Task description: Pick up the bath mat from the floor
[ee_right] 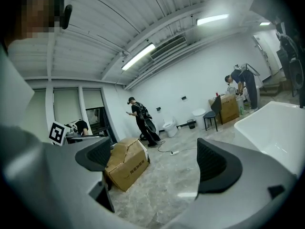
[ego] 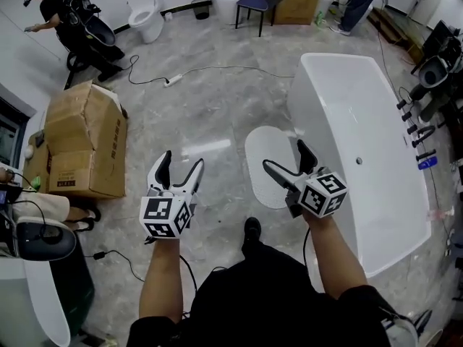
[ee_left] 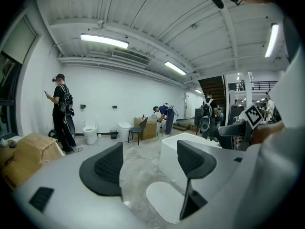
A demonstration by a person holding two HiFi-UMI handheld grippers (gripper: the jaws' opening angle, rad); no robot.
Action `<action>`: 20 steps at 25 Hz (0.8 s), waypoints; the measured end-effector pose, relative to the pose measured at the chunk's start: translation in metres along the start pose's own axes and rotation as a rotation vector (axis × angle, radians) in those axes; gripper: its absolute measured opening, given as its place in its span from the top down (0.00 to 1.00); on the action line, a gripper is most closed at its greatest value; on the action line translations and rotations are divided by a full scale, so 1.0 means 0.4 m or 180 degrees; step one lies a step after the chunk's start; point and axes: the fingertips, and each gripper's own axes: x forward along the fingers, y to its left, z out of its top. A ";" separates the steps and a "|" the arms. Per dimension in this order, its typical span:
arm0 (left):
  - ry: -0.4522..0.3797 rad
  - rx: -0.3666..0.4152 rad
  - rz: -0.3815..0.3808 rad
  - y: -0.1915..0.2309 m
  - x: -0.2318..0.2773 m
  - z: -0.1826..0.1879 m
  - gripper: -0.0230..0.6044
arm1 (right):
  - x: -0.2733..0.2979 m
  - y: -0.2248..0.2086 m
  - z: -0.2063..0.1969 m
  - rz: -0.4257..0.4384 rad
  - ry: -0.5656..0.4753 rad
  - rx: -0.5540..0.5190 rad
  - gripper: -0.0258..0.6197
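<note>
Left gripper was out front, jaws spread wide with nothing between them, and the right gripper was the same, wide apart and empty. Both hung above the grey marble floor. The white oval bath mat lay flat on that floor, just beside the bathtub, partly under the right gripper.

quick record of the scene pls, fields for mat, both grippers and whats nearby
bath mat: white oval, flat on floor beside bathtub, ungripped
left hand-held gripper: open, empty, above floor
right hand-held gripper: open, empty, nearer the mat
nearby: cardboard box at the left
</note>
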 end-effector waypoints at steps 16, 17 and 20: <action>0.0165 0.0152 -0.0305 0.075 0.286 0.062 0.44 | 0.104 -0.151 0.058 -0.0403 -0.0085 0.0158 0.07; 0.0140 0.0148 -0.0357 0.086 0.311 0.066 0.44 | 0.112 -0.163 0.058 -0.0469 -0.0101 0.0158 0.07; 0.0067 0.0163 -0.0545 0.125 0.391 0.084 0.44 | 0.145 -0.202 0.066 -0.0676 -0.0157 0.0181 0.07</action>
